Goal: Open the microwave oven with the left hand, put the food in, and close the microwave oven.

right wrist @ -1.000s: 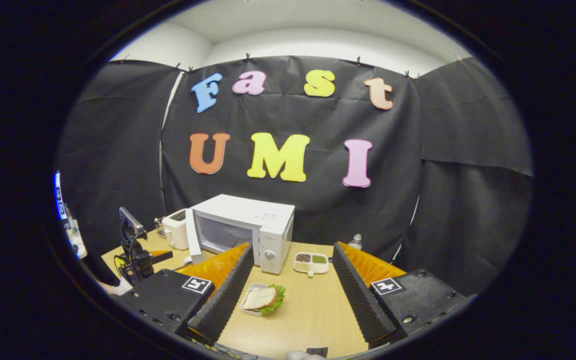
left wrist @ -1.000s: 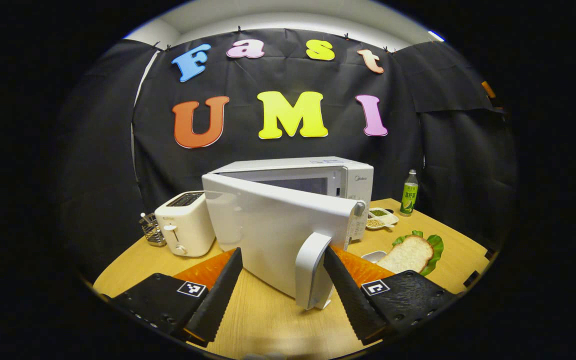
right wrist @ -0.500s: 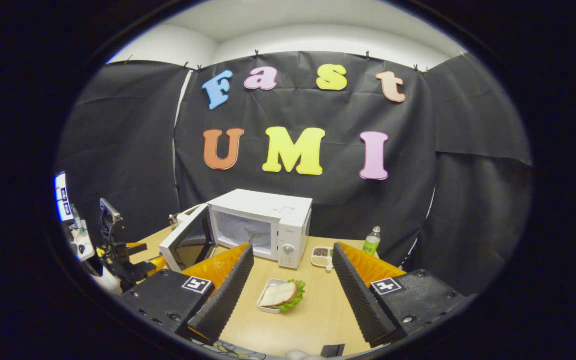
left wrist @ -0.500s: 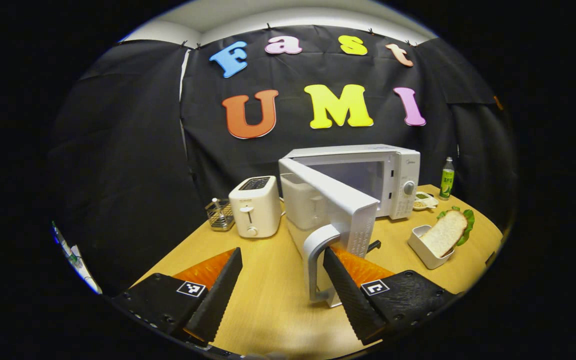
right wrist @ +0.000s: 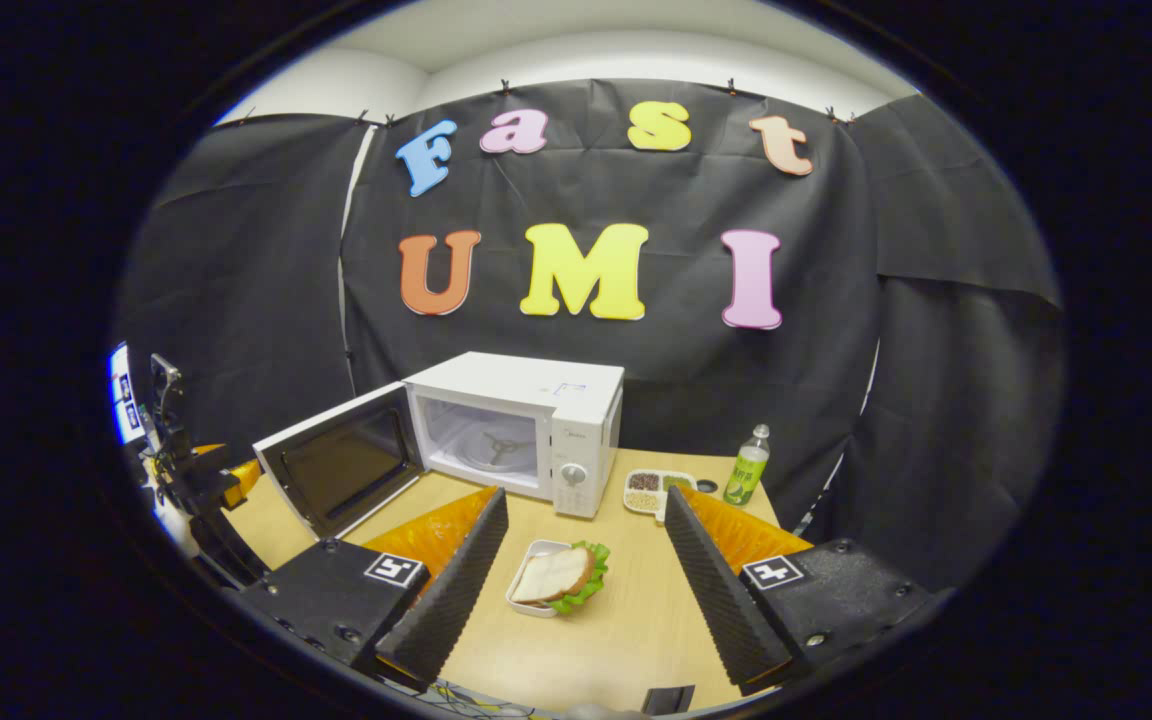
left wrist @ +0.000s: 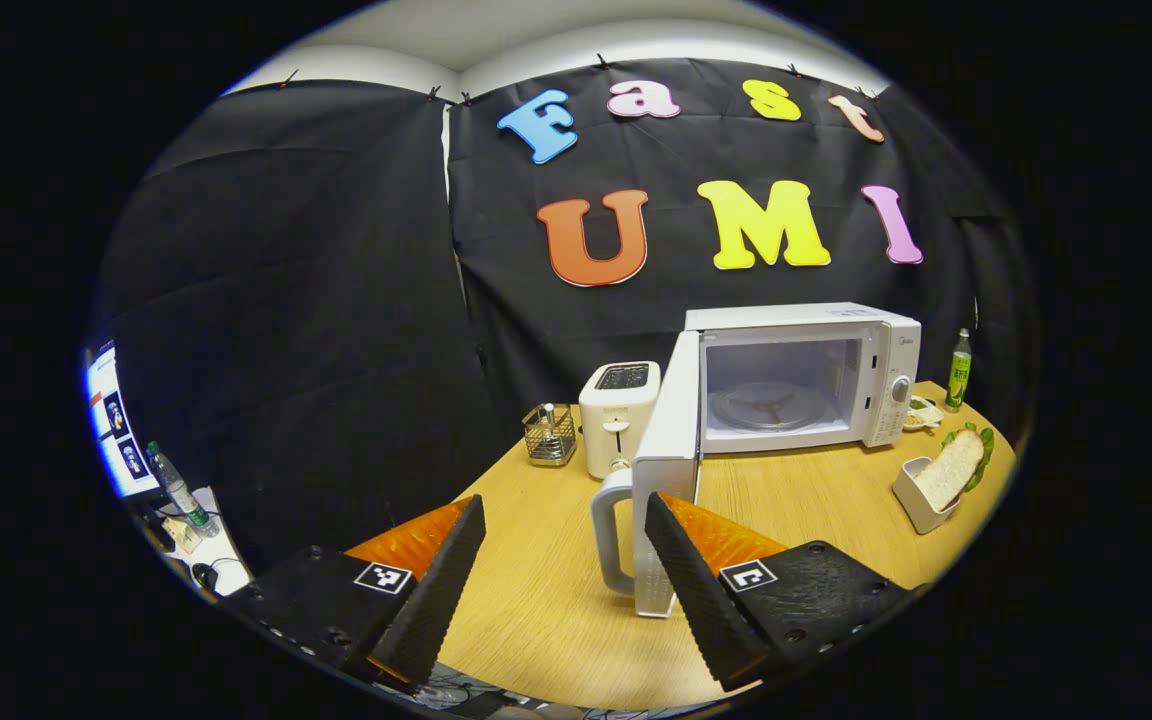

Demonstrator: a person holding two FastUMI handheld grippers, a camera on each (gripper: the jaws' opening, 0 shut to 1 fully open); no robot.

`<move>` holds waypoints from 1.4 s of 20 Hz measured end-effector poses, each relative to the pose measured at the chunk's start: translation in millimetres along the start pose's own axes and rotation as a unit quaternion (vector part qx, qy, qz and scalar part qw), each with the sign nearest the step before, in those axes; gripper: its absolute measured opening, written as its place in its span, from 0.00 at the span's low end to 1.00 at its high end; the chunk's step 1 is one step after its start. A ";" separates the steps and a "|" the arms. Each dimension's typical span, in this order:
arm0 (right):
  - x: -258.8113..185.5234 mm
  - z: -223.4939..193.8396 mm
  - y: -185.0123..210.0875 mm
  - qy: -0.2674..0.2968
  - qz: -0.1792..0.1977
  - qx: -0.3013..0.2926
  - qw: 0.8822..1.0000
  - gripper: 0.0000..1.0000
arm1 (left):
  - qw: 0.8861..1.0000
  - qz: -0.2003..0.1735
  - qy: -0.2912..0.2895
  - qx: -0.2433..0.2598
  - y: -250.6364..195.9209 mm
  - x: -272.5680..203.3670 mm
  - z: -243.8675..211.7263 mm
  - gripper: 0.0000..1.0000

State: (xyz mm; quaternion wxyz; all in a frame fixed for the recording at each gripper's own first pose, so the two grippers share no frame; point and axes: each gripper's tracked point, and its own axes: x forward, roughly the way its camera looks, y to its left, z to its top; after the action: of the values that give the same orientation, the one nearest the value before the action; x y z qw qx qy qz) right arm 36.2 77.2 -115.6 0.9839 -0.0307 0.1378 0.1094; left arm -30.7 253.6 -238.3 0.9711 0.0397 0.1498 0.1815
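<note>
1. Microwave (right wrist: pixel 516 425) door (left wrist: pixel 664 470) stands wide open, so opening looks done
2. Left gripper (left wrist: pixel 566 560) gapes beside the door handle (left wrist: pixel 612 530), gripping nothing
3. Right gripper (right wrist: pixel 581 580), open, should next grasp the sandwich dish (right wrist: pixel 551 578) on the bench (right wrist: pixel 626 620)

White microwave (right wrist: pixel 536 420) — door (right wrist: pixel 341 470) wide open; sandwich (right wrist: pixel 556 577) on table.

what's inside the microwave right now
The microwave stands open, door swung wide. Inside shows a glass turntable on its three-armed hub, with no food on it. The sandwich sits in its white tray on the table. The cavity's ceiling and near corners are hidden.
</note>
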 end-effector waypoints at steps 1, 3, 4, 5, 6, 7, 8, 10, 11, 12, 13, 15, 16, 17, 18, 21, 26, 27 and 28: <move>5.4 -5.9 -2.6 0.006 0.002 0.004 1.000 0.96 | 1.000 0.000 0.001 0.002 -1.4 -1.1 0.9 0.96; 18.3 -22.9 -10.5 0.025 0.005 0.010 1.000 0.96 | 1.000 -0.003 -0.002 0.006 -7.6 -5.1 4.8 0.97; 26.8 -34.2 -14.1 0.041 0.008 0.014 0.999 0.96 | 1.000 -0.008 -0.003 0.005 -11.9 -7.4 7.3 0.96; 36.2 -46.2 -15.4 0.054 0.016 0.023 0.998 1.00 | 1.000 -0.014 -0.003 0.000 -18.8 -10.0 10.1 0.97; 44.9 -57.7 -17.2 0.069 0.023 0.034 0.997 1.00 | 1.000 -0.020 -0.003 -0.003 -25.9 -12.8 13.5 0.96; 55.4 -71.2 -19.4 0.089 0.030 0.044 0.995 0.96 | 1.000 -0.024 -0.008 -0.005 -32.6 -16.1 19.8 0.97; 65.9 -83.7 -19.9 0.105 0.040 0.054 0.992 0.96 | 1.000 -0.027 -0.013 -0.006 -39.3 -18.9 26.1 0.97; 87.6 -106.2 -21.8 0.133 0.054 0.070 0.987 0.99 | 0.999 -0.032 -0.021 -0.003 -51.4 -26.3 37.6 0.96; 97.9 -119.3 -22.6 0.150 0.062 0.076 0.984 0.98 | 0.999 -0.033 -0.022 -0.003 -57.2 -29.0 44.3 0.96; 108.9 -130.0 -21.3 0.164 0.075 0.086 0.980 0.96 | 0.999 -0.035 -0.024 -0.004 -63.0 -31.9 51.2 0.96; 119.3 -140.1 -20.8 0.180 0.085 0.096 0.975 0.96 | 0.999 -0.038 -0.023 -0.005 -70.5 -34.9 56.2 0.96; 138.4 -159.3 -17.6 0.210 0.112 0.122 0.963 0.95 | 0.999 -0.037 -0.022 -0.002 -83.0 -39.9 66.0 0.97; 146.8 -166.6 -15.9 0.223 0.124 0.136 0.957 0.95 | 0.999 -0.034 -0.022 -0.002 -88.1 -42.0 69.9 0.97; 155.2 -174.3 -14.5 0.237 0.136 0.148 0.950 0.94 | 0.999 -0.033 -0.019 -0.004 -94.1 -43.4 73.0 0.96; 161.3 -181.0 -12.2 0.252 0.147 0.160 0.943 0.83 | 0.999 -0.029 -0.018 -0.004 -99.4 -45.6 74.5 0.96; 176.6 -194.9 -2.8 0.296 0.187 0.198 0.916 0.90 | 1.000 -0.011 -0.009 0.002 -113.4 -50.1 76.7 0.96; 181.4 -205.0 8.6 0.362 0.235 0.262 0.863 0.55 | 1.000 0.018 0.005 0.003 -123.5 -57.8 79.6 0.96; 181.9 -202.2 11.3 0.369 0.243 0.277 0.854 0.62 | 1.000 0.021 0.007 0.002 -125.2 -60.3 79.3 0.97; 181.0 -201.9 11.6 0.376 0.240 0.288 0.847 0.40 | 1.000 0.024 0.008 0.005 -125.5 -61.3 79.8 0.96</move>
State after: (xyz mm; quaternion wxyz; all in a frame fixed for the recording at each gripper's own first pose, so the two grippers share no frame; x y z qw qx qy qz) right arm 150.0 107.6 -360.1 0.7645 0.2497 0.5253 0.2780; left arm -18.2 112.6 -161.9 0.9650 0.0463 0.1576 0.2042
